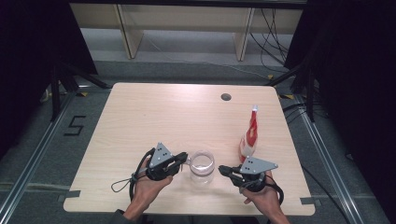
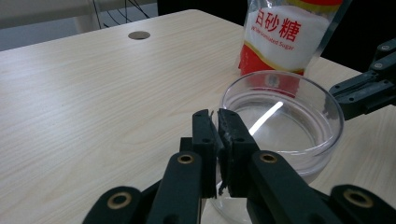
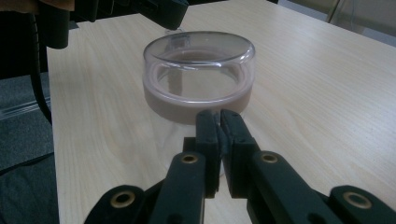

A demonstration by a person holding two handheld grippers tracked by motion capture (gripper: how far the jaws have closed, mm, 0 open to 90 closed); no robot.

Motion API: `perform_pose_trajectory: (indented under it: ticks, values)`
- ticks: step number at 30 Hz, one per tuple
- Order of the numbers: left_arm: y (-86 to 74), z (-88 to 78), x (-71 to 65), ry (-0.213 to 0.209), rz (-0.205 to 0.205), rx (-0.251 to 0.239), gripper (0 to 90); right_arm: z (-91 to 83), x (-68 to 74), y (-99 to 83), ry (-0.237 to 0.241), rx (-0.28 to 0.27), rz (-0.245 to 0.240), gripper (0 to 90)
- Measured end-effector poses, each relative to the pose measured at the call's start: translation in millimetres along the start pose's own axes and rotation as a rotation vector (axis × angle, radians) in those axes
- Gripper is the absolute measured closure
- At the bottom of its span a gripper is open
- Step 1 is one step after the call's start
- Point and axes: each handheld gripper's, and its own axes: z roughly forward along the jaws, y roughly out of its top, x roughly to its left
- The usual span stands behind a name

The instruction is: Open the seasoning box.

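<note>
Clear glass jar (image 1: 202, 166), near table's front edge: left gripper (image 1: 183, 159) clamped on its rim, seemingly to steady it; right gripper (image 1: 223, 171) just beside it, jaws closed on nothing; sugar bag (image 1: 250, 134) upright behind jar, likely for pouring

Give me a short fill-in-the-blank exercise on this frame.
1. The clear jar stands between the two ____.
2. The left claw is shut on the jar's ____.
3. The red and white bag behind the jar holds ____.
4. The right claw is ____, holding nothing.

Missing words: claws; rim; sugar; shut
</note>
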Motion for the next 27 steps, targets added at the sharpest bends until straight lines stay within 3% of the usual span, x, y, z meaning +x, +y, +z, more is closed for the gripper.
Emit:
perform_pose_trajectory:
  ticks: [4,7,10,11,15,18,19,27]
  values:
    - [-0.6,0.0,-0.8,0.006,-0.002,-0.004,85.0,2.2,0.8,-0.5,-0.001,-0.006,0.010,86.7]
    - [-0.8,0.3,-0.4,0.001,-0.004,-0.008,85.0,2.0,-1.4,0.5,0.007,-0.002,-0.018,86.7]
    - [-1.5,0.0,0.0,0.003,-0.007,-0.010,85.0,3.8,-1.7,0.6,0.027,-0.008,-0.016,86.7]
    - [-1.6,0.1,0.0,0.003,-0.010,-0.011,85.1,3.4,-0.6,0.8,0.002,-0.004,-0.013,86.7]
    - [-1.9,-0.2,-0.4,0.007,-0.004,-0.009,85.2,4.6,-1.5,1.2,0.010,-0.002,-0.015,86.7]
    - [-2.1,0.7,-1.2,0.002,-0.027,-0.014,85.3,4.6,-1.4,1.6,0.012,0.003,-0.022,86.9]
    - [-1.5,0.6,-1.0,0.002,-0.010,-0.013,85.3,4.8,-1.5,1.7,0.013,0.002,-0.022,86.9]
    - [-1.8,-0.4,-0.2,0.008,-0.009,-0.006,85.3,7.2,-0.3,3.2,0.008,0.000,-0.017,87.1]
